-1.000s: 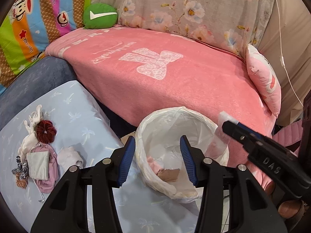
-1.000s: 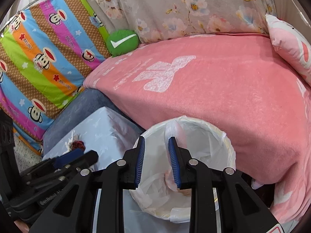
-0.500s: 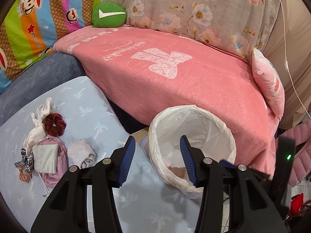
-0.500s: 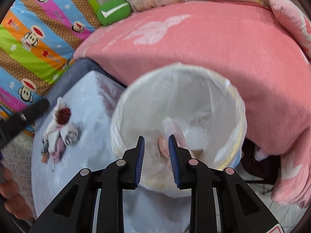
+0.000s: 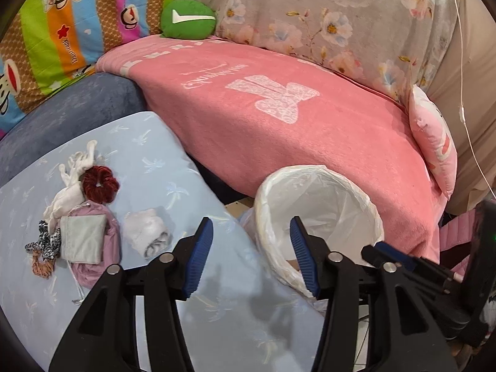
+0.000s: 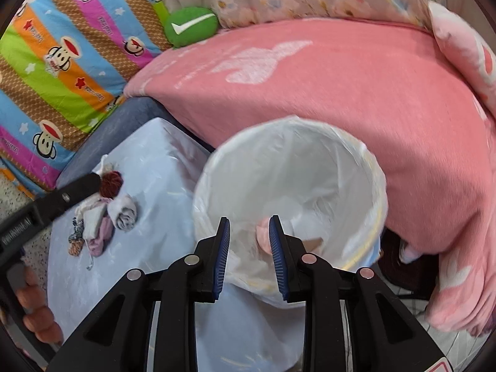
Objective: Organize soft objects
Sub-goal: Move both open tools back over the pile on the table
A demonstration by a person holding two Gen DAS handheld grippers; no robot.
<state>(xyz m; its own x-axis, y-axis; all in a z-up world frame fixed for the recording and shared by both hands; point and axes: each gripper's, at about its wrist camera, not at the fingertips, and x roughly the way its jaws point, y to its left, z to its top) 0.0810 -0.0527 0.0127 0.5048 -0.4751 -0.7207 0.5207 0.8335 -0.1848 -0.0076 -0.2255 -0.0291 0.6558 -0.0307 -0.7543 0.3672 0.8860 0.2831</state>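
A round bin lined with a white plastic bag (image 5: 322, 192) (image 6: 288, 161) stands between the light blue table (image 5: 161, 161) and the pink-covered sofa. In the right wrist view my right gripper (image 6: 249, 226) hangs open over the bin's near rim, with nothing clamped. A pink soft piece (image 6: 263, 235) and a tan piece (image 6: 313, 243) lie at the bin's bottom. My left gripper (image 5: 249, 232) is open and empty above the table's right edge, beside the bin. Left of it lies a pile: red scrunchie (image 5: 100, 184), white cloth (image 5: 69, 170), grey folded cloth (image 5: 82, 238), pink cloth (image 5: 105, 263), rolled white sock (image 5: 147, 235), leopard scrunchie (image 5: 43, 245).
A pink blanket (image 5: 279, 124) covers the sofa behind the bin. On the sofa sit a green cushion (image 5: 187, 18) at the back and a pink pillow (image 5: 434, 142) at the right. A striped cartoon quilt (image 5: 62, 31) hangs at the left. A hand (image 6: 34, 307) holds the left gripper.
The pale piece that hung at my right gripper's fingertip is gone from it. My right gripper has dipped over the bin, then drawn back. My left gripper shifted left toward the pile.
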